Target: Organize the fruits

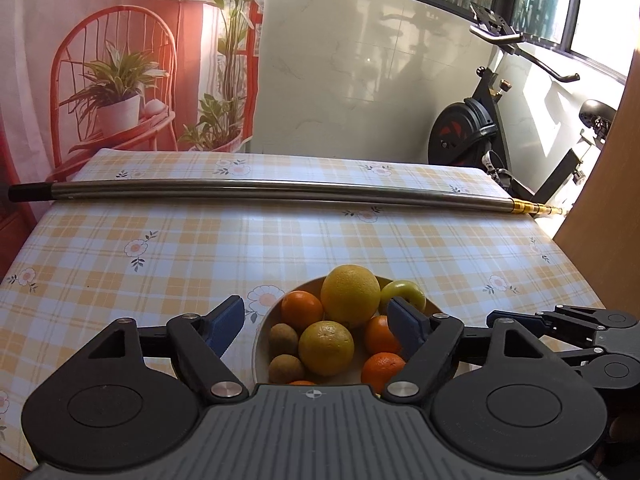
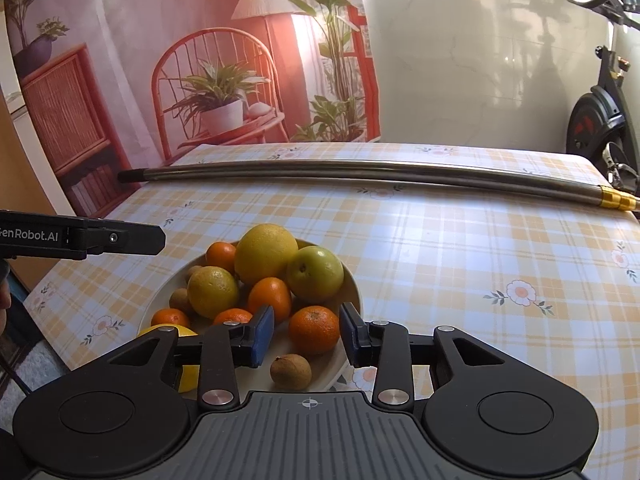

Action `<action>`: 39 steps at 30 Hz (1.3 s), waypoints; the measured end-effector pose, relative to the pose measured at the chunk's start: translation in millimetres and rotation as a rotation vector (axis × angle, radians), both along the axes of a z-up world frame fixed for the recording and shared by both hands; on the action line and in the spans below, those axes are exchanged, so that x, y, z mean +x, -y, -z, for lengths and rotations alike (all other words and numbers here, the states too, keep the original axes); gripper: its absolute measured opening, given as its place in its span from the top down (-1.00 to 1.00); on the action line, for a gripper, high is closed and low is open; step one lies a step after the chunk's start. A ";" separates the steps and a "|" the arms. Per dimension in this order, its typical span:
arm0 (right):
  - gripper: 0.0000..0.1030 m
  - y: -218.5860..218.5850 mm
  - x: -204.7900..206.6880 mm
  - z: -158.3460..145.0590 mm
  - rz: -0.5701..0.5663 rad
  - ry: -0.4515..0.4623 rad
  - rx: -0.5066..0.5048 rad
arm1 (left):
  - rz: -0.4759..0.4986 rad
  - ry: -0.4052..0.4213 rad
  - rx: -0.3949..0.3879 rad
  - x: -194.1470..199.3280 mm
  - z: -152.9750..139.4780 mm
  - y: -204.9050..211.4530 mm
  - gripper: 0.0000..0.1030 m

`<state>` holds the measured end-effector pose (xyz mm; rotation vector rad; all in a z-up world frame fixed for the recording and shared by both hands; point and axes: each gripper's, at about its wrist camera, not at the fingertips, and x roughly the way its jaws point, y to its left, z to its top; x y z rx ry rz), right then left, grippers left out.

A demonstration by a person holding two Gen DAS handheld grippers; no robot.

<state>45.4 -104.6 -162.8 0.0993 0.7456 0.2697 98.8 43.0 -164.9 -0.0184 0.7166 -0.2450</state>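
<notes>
A cream bowl on the checked tablecloth holds a large yellow citrus, a smaller yellow-green one, a green apple, several mandarins and brown kiwis. My left gripper is open, its jaws spread wide over the bowl. My right gripper is open, its blue pads either side of a mandarin without touching it. A kiwi lies just below. A yellow fruit is partly hidden under the right gripper's left arm.
A long metal pole with a gold tip lies across the far part of the table. An exercise bike stands beyond the table's right corner. A printed backdrop hangs at the back left. The right gripper shows at the left wrist view's right edge.
</notes>
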 end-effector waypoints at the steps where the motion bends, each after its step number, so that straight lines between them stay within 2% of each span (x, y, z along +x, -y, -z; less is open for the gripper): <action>1: 0.09 0.6 -0.1 -0.7 0.001 0.003 -0.001 | 0.000 0.004 0.002 -0.2 -0.4 -0.1 -0.70; 2: 0.02 0.5 -0.8 -1.5 0.003 0.007 -0.003 | 0.000 0.009 0.006 -1.1 -1.4 0.5 -0.74; 4: -0.29 0.5 -1.5 -3.5 0.006 0.016 -0.004 | 0.001 0.016 0.014 -2.3 -2.9 1.4 -0.82; 5: -0.37 0.8 -1.8 -4.8 0.010 0.021 -0.003 | 0.003 0.022 0.019 -3.1 -2.4 0.6 -0.82; 7: -0.66 1.2 -1.7 -6.7 0.018 0.026 0.001 | 0.006 0.037 0.022 -5.6 -4.0 1.3 -0.84; 12: -0.99 4.3 -2.0 -15.9 0.051 0.042 -0.004 | 0.010 0.091 0.027 -13.1 -18.5 1.6 -0.90; 17: -0.99 5.4 -5.8 -39.8 0.071 0.097 -0.028 | 0.007 0.197 0.089 -25.8 -45.5 6.2 -1.00; 22: -0.99 5.7 -13.2 -76.9 0.085 0.187 -0.047 | 0.013 0.293 0.068 -38.3 -85.1 7.9 -1.00; 29: -0.99 13.4 -22.0 -144.4 0.126 0.332 -0.051 | 0.004 0.452 0.022 -60.3 -141.7 18.5 -1.00; 36: -0.99 25.1 -32.9 -197.3 0.167 0.440 -0.020 | -0.038 0.540 -0.024 -78.4 -179.0 29.5 -1.00; 39: -0.99 31.2 -37.8 -211.5 0.182 0.467 -0.001 | -0.055 0.556 -0.014 -81.2 -186.8 36.2 -1.00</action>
